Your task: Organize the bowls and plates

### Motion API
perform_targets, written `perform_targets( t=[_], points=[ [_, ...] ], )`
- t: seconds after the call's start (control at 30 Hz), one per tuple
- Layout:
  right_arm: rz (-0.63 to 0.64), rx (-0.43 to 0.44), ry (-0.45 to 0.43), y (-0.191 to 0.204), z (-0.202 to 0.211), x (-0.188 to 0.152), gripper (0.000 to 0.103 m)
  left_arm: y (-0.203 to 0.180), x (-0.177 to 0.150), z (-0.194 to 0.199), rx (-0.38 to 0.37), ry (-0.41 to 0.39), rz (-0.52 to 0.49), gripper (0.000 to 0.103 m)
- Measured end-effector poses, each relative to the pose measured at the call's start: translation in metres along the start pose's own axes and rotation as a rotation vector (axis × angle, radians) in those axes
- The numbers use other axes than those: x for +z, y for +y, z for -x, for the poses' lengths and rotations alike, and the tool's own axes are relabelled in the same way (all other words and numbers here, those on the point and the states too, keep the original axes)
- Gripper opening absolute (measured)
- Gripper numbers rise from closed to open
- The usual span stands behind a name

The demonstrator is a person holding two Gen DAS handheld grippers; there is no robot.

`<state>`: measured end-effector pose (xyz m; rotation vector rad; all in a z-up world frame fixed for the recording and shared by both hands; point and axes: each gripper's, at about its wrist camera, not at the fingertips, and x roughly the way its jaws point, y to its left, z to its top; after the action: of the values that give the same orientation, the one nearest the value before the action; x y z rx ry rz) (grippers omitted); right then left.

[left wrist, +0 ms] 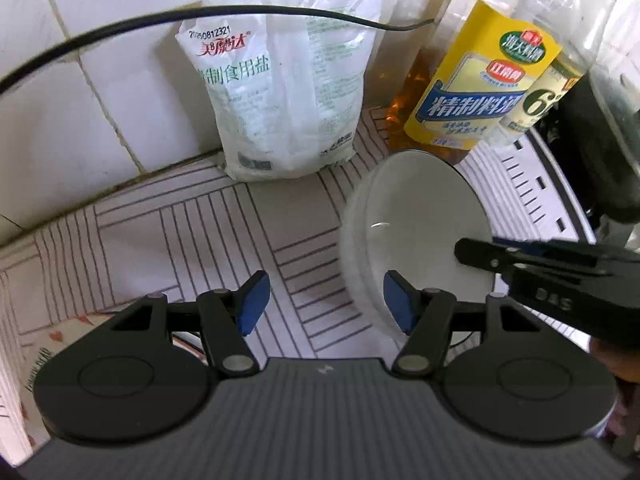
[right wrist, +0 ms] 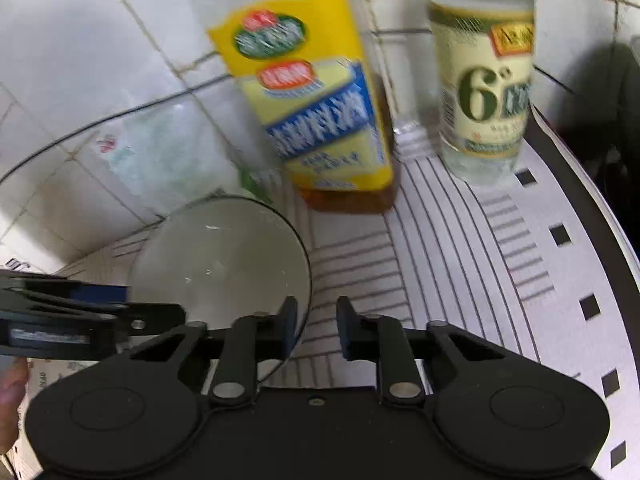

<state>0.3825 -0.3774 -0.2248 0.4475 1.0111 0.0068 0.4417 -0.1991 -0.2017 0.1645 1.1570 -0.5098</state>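
Line-patterned counter [left wrist: 224, 224] against white tiles. Left gripper [left wrist: 326, 304] is held spread, nothing pinched; right gripper [right wrist: 317, 328] is seen slightly parted beside the white bowl [left wrist: 416, 236]. Salt bag [left wrist: 280, 92] reads "20250812321"; bottle [right wrist: 486, 80] "6".

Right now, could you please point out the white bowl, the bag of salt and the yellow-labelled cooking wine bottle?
white bowl [left wrist: 420, 216]: left wrist view, on its inner surface.
bag of salt [left wrist: 280, 88]: left wrist view, on the middle of its front.
yellow-labelled cooking wine bottle [right wrist: 316, 108]: right wrist view, on its label.
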Motion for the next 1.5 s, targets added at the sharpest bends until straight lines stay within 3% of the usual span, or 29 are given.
perform_targets(
  t=[0.07, 0.13, 0.23, 0.43, 0.77, 0.87, 0.97, 1.17, 1.5],
  points=[
    [-0.054, 0.058, -0.001, -0.007, -0.004, -0.003, 0.009, -0.002, -0.005, -0.003, -0.003, -0.005, -0.018, 0.047],
    [-0.097, 0.117, -0.014, -0.01, -0.003, -0.005, 0.009, -0.005, -0.008, -0.008, -0.023, 0.024, -0.027, 0.017],
    [-0.078, 0.081, -0.012, -0.001, 0.004, -0.006, 0.01, -0.009, -0.014, -0.003, -0.047, 0.03, -0.016, 0.016],
    [-0.044, 0.137, -0.101, 0.013, 0.07, -0.018, 0.011, -0.01, -0.029, 0.051, -0.155, -0.013, 0.073, 0.016],
    [0.083, 0.14, -0.192, 0.045, 0.161, -0.062, 0.015, -0.028, -0.061, 0.124, -0.169, -0.028, 0.099, 0.016],
    [0.091, 0.119, -0.191, 0.044, 0.164, -0.077, 0.015, -0.03, -0.075, 0.124, -0.165, -0.007, 0.101, 0.016],
    [0.112, 0.043, -0.217, 0.05, 0.16, -0.091, 0.014, -0.029, -0.087, 0.105, -0.189, 0.04, 0.104, 0.016],
    [0.223, -0.03, -0.2, 0.06, 0.153, -0.106, 0.012, -0.035, -0.107, 0.091, -0.166, 0.126, 0.113, 0.016],
    [0.352, -0.124, -0.21, 0.071, 0.143, -0.129, 0.01, -0.049, -0.119, 0.081, -0.111, 0.205, 0.072, 0.02]
  ],
)
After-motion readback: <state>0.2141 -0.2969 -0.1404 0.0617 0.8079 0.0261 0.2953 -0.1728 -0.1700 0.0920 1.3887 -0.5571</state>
